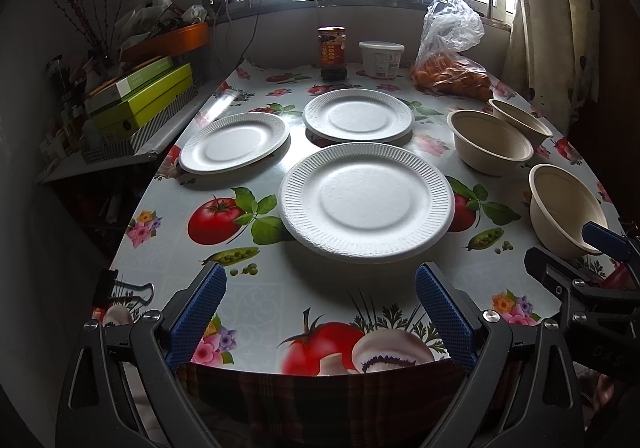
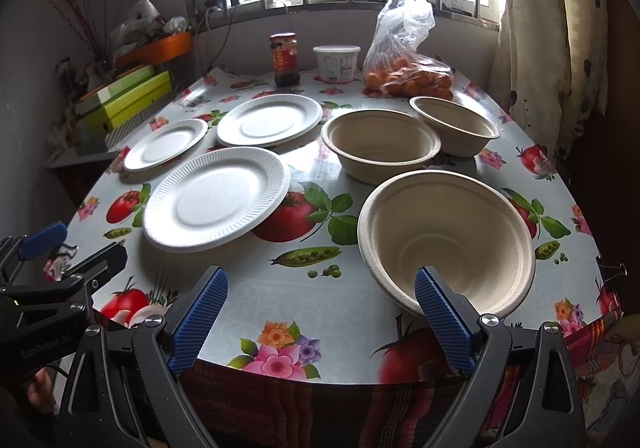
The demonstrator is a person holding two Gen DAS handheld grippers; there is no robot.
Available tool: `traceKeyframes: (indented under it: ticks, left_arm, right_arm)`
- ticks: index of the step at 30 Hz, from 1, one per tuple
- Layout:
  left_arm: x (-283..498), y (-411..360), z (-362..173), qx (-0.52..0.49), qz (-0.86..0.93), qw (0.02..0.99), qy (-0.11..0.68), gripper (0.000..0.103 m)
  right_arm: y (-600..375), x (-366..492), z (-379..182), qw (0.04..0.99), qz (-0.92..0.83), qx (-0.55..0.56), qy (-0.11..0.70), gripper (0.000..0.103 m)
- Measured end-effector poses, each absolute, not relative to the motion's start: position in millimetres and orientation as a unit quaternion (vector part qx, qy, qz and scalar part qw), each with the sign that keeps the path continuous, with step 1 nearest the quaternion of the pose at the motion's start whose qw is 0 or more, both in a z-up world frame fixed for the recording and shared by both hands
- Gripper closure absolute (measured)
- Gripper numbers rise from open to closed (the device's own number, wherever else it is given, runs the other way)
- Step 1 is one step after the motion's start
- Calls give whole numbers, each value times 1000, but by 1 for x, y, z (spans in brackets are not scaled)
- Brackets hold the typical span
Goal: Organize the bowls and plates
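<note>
On the tabletop [image 1: 280, 288] I see three white plates, nearest plate [image 1: 366, 201] just ahead of my left claw [image 1: 320, 284], all lying apart. Three beige bowls stand at the right, nearest bowl [image 2: 446, 238] just before my right claw [image 2: 320, 284]. Both claws are spread wide and hold nothing. I judge nothing is stacked yet; all work remains.

Three white plates and three beige bowls, all separate, upright.
Plates [image 1: 366, 201] [image 1: 234, 141] [image 1: 358, 115] frame centre-left; bowls [image 2: 446, 238] [image 2: 380, 143] [image 2: 456, 125] right.
</note>
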State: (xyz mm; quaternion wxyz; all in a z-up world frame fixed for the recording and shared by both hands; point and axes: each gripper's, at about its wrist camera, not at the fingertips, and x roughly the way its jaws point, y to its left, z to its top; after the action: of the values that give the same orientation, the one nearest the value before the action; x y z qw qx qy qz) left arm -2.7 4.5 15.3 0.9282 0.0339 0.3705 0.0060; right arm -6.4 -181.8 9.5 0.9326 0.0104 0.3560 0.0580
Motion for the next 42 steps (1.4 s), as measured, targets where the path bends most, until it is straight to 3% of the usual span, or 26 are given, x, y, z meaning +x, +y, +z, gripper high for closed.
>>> traceKeyframes:
  ticks: [22,29,33,36,42]
  left_arm:
    - [49,48,17,-21,-19,922,386,8]
    - [72,59,6,-53,-27,912,407,15]
    - [84,63,-3,-67,-41,903,422,32]
    - [92,65,-10,-71,-41,898,433,37]
    - [102,67,-19,-75,-42,891,446,38]
  right_arm:
    - [-154,57,25,923,125,31,364,8]
    - [-142,86,16,911,130,28,391,24]
    - [-137,98,5,901,124,23,415,34]
    - [-135,105,-3,895,123,23,428,45]
    - [-134,118,-10,888,117,26,444,47]
